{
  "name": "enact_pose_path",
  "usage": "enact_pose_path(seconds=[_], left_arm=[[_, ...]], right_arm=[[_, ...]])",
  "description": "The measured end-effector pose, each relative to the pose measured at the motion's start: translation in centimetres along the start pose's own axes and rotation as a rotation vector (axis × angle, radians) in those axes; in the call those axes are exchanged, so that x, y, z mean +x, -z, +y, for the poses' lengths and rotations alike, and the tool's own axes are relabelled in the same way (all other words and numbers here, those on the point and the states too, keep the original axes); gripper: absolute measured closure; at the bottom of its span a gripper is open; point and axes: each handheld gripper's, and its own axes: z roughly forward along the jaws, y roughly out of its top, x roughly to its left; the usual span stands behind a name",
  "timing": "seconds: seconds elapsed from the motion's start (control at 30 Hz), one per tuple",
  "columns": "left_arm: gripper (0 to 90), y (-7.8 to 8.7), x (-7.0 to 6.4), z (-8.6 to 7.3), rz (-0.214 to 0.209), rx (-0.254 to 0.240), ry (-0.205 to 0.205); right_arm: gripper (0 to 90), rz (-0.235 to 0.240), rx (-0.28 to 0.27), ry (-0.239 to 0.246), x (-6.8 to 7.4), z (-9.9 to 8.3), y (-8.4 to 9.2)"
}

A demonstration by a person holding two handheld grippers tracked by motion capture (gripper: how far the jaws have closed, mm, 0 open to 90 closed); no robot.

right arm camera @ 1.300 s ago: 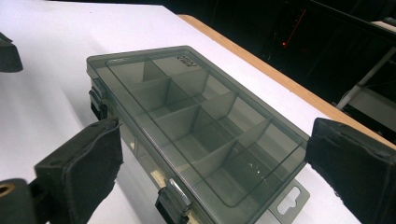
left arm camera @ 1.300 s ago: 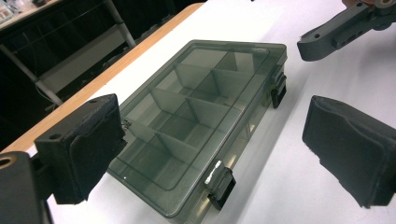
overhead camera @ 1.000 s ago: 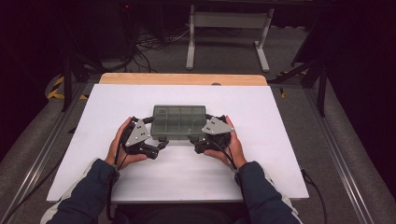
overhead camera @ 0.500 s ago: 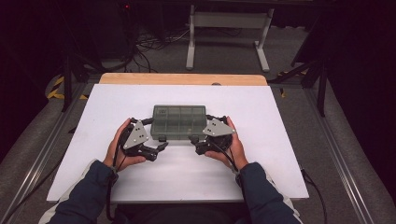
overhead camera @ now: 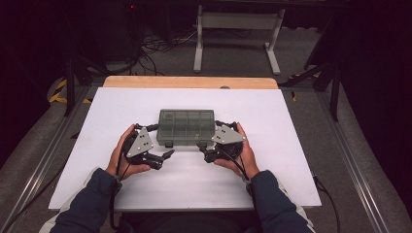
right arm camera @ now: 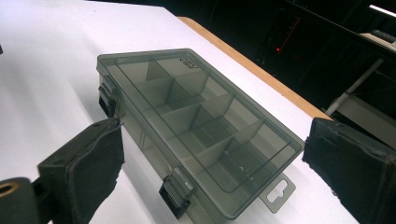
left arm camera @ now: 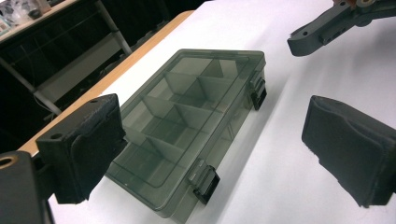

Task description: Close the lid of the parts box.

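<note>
The left hand-held gripper stands wide open and empty just beside the closed, see-through compartment box in the middle of the white counter, which looks light, stiff and smooth, probably best taken at its two front latches, and the right hand-held gripper is equally open and empty.

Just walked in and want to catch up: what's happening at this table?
A person sits at the white table with tongs in each hand, both aimed at a closed, smoky transparent compartment box. The left tongs and right tongs hover open near the box's front corners, touching nothing. The box lies flat, its two front latches shut, and its compartments look empty. It appears they are about to work on the latches or lid.
</note>
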Motion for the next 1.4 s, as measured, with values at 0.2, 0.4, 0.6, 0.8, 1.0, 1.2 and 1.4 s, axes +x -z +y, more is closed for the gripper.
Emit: enact_pose_path(seconds=[0.2, 0.4, 0.6, 0.8, 1.0, 1.2, 1.4], left_arm=[[6.4, 0.3, -0.2, 0.1, 0.004, -0.003, -0.012], [6.5, 0.6, -0.5, 0.1, 0.008, 0.001, -0.021], [6.7, 0.9, -0.7, 0.0, 0.01, -0.005, -0.028], [6.7, 1.2, -0.9, 0.0, 0.012, -0.011, -0.033], [6.8, 1.5, -1.1, 0.1, 0.01, -0.015, -0.034], [6.8, 1.8, -1.3, 0.0, 0.01, -0.013, -0.04], [6.8, 2.0, -1.5, -0.1, 0.013, -0.011, -0.05]], right_arm=[[5.1, -0.003, -0.001, 0.002, 0.1, 0.0, 0.4], [5.1, -0.003, 0.0, 0.008, 0.2, -0.1, 0.6], [5.1, -0.004, 0.0, 0.01, 0.3, -0.1, 1.0], [5.1, -0.003, 0.0, 0.015, 0.3, -0.2, 1.3], [5.1, -0.008, 0.002, 0.016, 0.4, -0.3, 1.6], [5.2, -0.012, 0.005, 0.021, 0.4, -0.4, 1.8], [5.1, -0.012, 0.005, 0.022, 0.4, -0.5, 2.2]])
